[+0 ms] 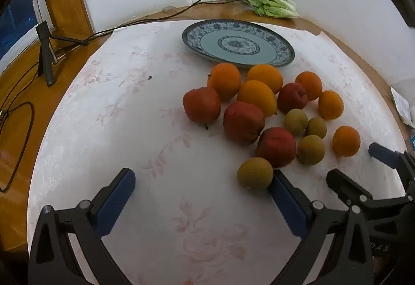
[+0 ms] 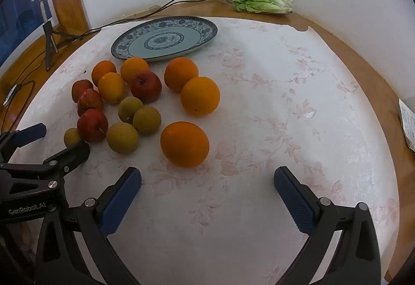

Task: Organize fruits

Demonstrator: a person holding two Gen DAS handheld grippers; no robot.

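Observation:
A heap of fruit lies on the floral tablecloth: several oranges [image 1: 224, 80], several red apples [image 1: 202, 105] and several small green-brown fruits [image 1: 255, 173]. A blue patterned plate [image 1: 238, 42] stands empty behind them; it also shows in the right wrist view [image 2: 166, 37]. My left gripper [image 1: 203, 182] is open and empty, its right finger just beside the nearest green-brown fruit. My right gripper [image 2: 207, 180] is open and empty, just in front of the nearest orange [image 2: 184, 144]. Each gripper shows at the edge of the other's view.
A head of lettuce [image 2: 262, 0] lies at the back by the wall sockets. A cable [image 1: 155, 16] runs across the wooden table edge to a small tripod [image 1: 46, 51] with a light at the left. A paper packet [image 2: 408, 124] lies at the right edge.

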